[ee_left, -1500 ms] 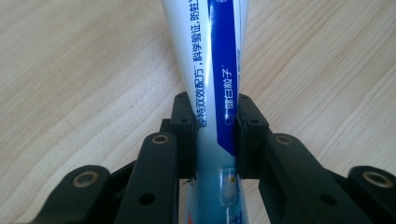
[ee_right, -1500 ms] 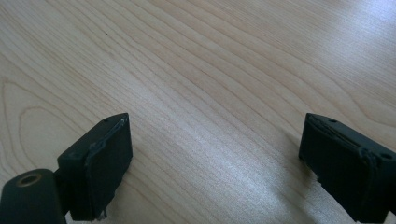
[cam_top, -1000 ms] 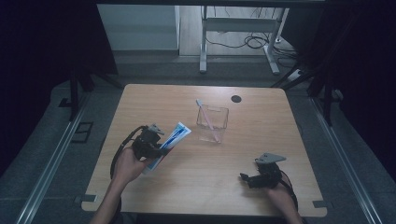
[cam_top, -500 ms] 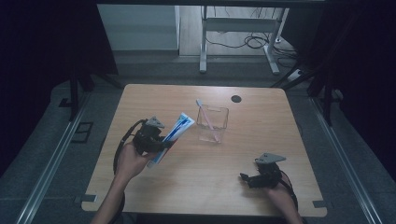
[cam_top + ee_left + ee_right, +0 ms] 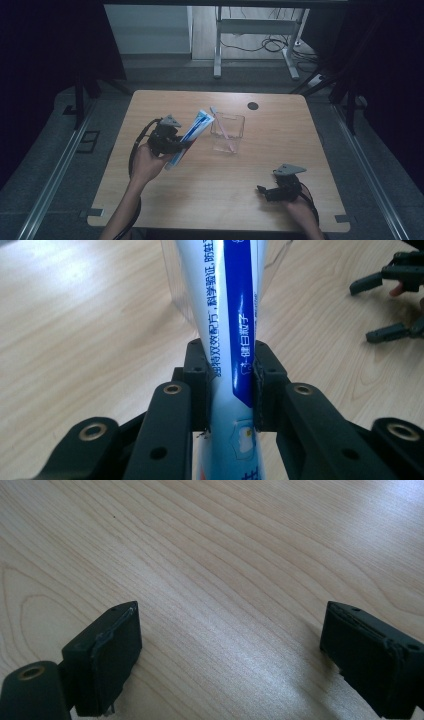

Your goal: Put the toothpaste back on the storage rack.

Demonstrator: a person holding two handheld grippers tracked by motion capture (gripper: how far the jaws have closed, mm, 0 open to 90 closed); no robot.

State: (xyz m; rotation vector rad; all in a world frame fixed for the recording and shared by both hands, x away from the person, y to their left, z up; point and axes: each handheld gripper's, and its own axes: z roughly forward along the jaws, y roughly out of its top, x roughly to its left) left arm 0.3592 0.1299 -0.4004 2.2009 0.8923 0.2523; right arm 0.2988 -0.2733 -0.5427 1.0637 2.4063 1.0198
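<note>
My left gripper (image 5: pixel 176 145) is shut on a white and blue toothpaste tube (image 5: pixel 191 135), held tilted above the table with its top end pointing up and to the right. In the left gripper view the tube (image 5: pixel 231 330) is pinched between both jaws. Just right of the tube's top end stands a clear plastic cup (image 5: pixel 227 133) with a pink-handled toothbrush (image 5: pixel 221 127) leaning inside it. My right gripper (image 5: pixel 265 191) rests low at the table's front right, open, with bare wood between its pads (image 5: pixel 112 652).
The wooden table (image 5: pixel 280 130) has a small round black hole (image 5: pixel 253 106) near its far edge. A desk frame and cables lie on the floor beyond the table. The right gripper (image 5: pixel 385 305) shows at the upper right of the left gripper view.
My left gripper has lifted the toothpaste tube and carried it up and to the right, towards the clear cup. The right gripper has stayed where it was.
</note>
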